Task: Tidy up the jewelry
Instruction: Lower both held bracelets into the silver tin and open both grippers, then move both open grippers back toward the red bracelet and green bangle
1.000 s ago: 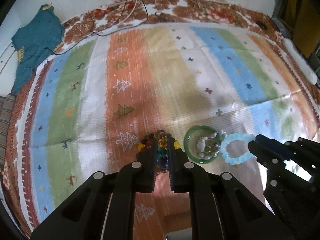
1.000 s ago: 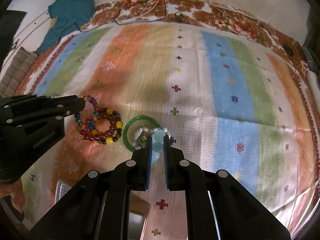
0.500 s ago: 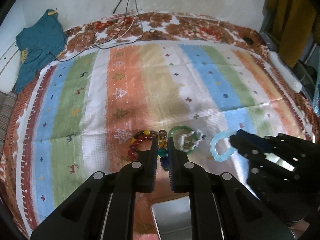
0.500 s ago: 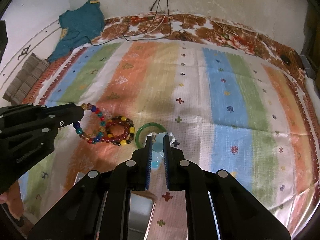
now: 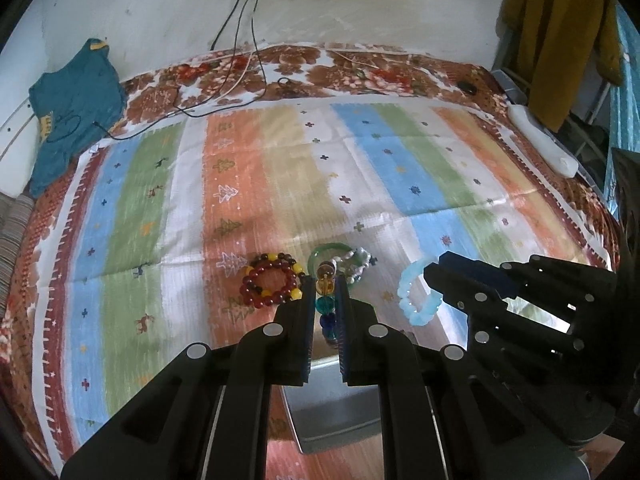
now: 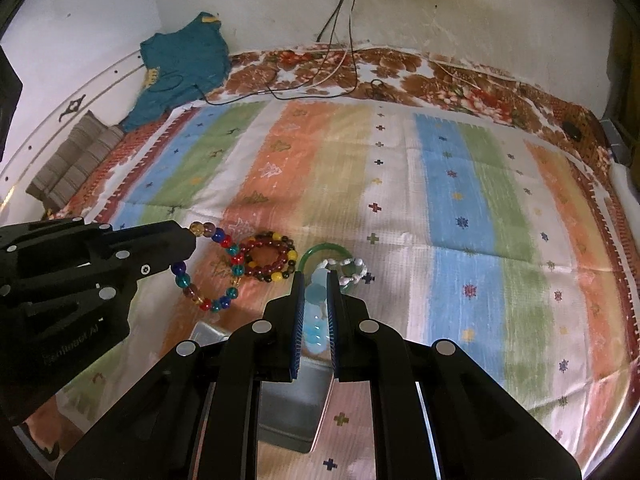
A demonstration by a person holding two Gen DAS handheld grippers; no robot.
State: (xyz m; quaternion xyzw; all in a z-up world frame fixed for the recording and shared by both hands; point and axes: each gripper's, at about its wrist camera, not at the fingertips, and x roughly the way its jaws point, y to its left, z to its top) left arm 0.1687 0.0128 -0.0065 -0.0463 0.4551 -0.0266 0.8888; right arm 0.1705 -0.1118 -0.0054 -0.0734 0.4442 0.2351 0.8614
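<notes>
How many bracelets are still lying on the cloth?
3: the red-and-yellow bead bracelet, the green bangle beside it, and a white bead bracelet overlapping the bangle. Two others hang in the grippers.

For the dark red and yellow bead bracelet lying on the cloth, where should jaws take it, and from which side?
Grip the near-left arc of the red and yellow bracelet from above, one jaw inside the ring and one outside. It lies flat, and its right edge sits close to the green bangle, leaving less room there.
</notes>
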